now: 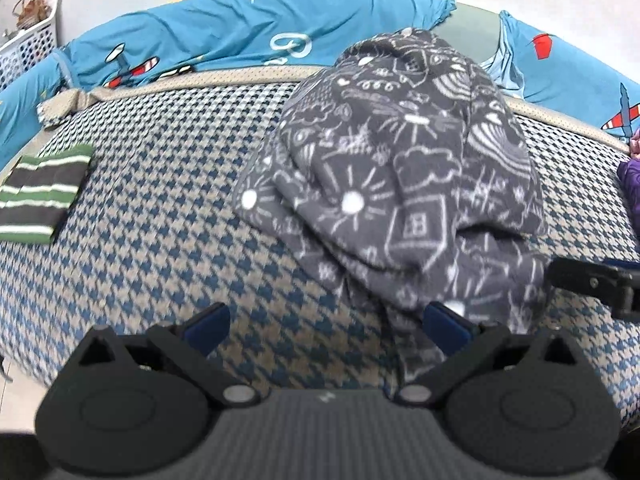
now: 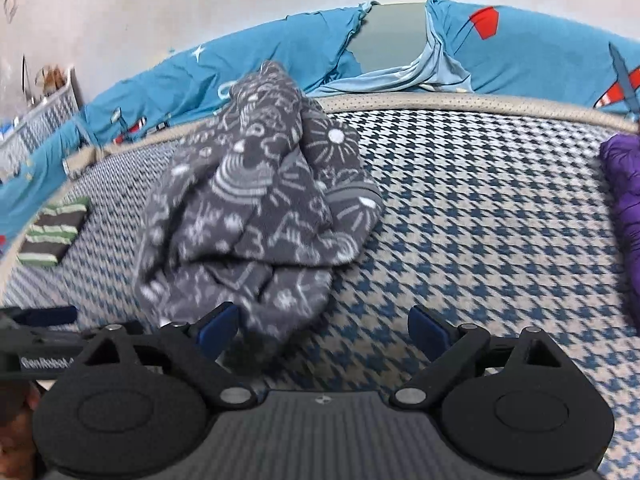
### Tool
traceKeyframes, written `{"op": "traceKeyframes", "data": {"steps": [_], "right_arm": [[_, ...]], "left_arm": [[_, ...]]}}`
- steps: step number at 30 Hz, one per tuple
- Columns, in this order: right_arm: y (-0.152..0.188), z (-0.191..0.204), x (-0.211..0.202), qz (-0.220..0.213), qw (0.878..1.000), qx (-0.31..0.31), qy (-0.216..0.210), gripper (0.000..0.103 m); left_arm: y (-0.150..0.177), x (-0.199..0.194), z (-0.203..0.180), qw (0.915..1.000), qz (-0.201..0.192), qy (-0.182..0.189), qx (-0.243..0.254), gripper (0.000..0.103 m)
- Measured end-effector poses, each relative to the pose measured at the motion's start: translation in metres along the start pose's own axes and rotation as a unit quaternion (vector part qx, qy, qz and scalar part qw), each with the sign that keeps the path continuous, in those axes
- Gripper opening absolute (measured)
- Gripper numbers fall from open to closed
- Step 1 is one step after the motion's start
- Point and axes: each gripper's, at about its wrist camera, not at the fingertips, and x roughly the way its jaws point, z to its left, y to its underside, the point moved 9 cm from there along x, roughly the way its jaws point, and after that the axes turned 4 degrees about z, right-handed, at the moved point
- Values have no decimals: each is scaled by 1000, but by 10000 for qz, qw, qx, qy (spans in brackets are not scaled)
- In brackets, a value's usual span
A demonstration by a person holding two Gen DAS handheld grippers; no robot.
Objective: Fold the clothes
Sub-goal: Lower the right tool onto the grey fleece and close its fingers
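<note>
Grey fleece printed with white doodles, the crumpled garment (image 1: pixel 400 176) fills the centre right of the left wrist view on the houndstooth bedcover (image 1: pixel 160 208); the left gripper (image 1: pixel 326 326) at the bottom gapes wide, its right pad touching the hem, gripping nothing. A folded striped piece (image 1: pixel 40 196) lies at left. In the right wrist view the garment (image 2: pixel 256 208) sits centre left, and the right gripper (image 2: pixel 324 326) stands open and empty, the hem just inside its left pad. Grabbing bunched layers would likely fold in creases.
</note>
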Motion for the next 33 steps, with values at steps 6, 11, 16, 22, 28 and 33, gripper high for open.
{"op": "traceKeyframes", "data": {"steps": [6,11,16,22,28,33], "right_arm": [[-24,5,17,-112,9999,-38,-18,92],[-40,11,34,-118,9994,141,-293,92],[-54,19,53,-115,9984,207,-521,90],[-67,24,84,-4,9989,100,-457,66],[-82,18,105,-48,9989,198,-431,35],[-89,14,99,-171,9977,283,-585,22]], "left_arm": [[-20,12,-3,9992,-80,-68,375,103],[-30,31,-6,9980,-34,-27,638,103],[-34,50,-3,9977,54,42,673,103],[-49,69,7,9980,-3,-93,618,103],[-60,88,11,9987,14,41,506,103],[-76,97,-3,9989,-81,108,451,103]]}}
